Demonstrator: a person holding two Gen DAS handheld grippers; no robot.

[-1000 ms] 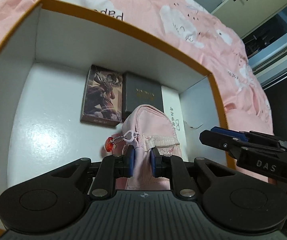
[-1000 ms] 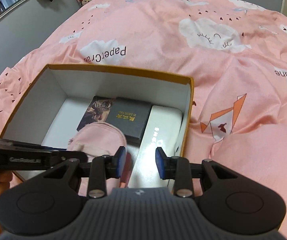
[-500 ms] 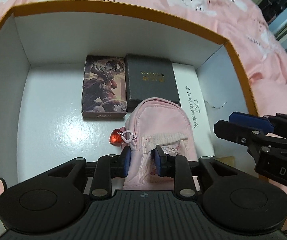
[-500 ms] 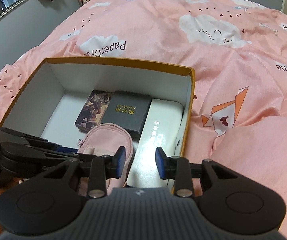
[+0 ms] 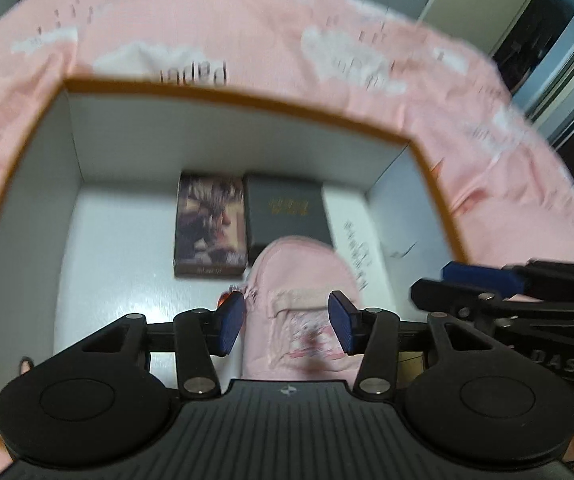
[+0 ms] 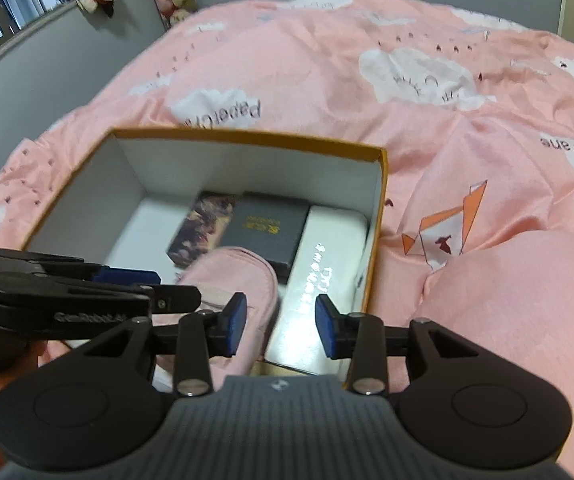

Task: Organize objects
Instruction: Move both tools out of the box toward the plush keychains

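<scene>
Left hand-held gripper (image 5: 285, 322) released, fingers spread either side of the pink mini backpack (image 5: 301, 300) without gripping it; right hand-held gripper (image 6: 279, 324) likewise spread wide, holding nothing, above the box's near right part. Backpack lying flat inside the orange-rimmed box (image 6: 381, 184) on the pink bed cover (image 6: 467, 128), overlapping the dark box (image 6: 265, 230), between the picture card box (image 5: 210, 228) and the white case (image 6: 321, 276)
</scene>
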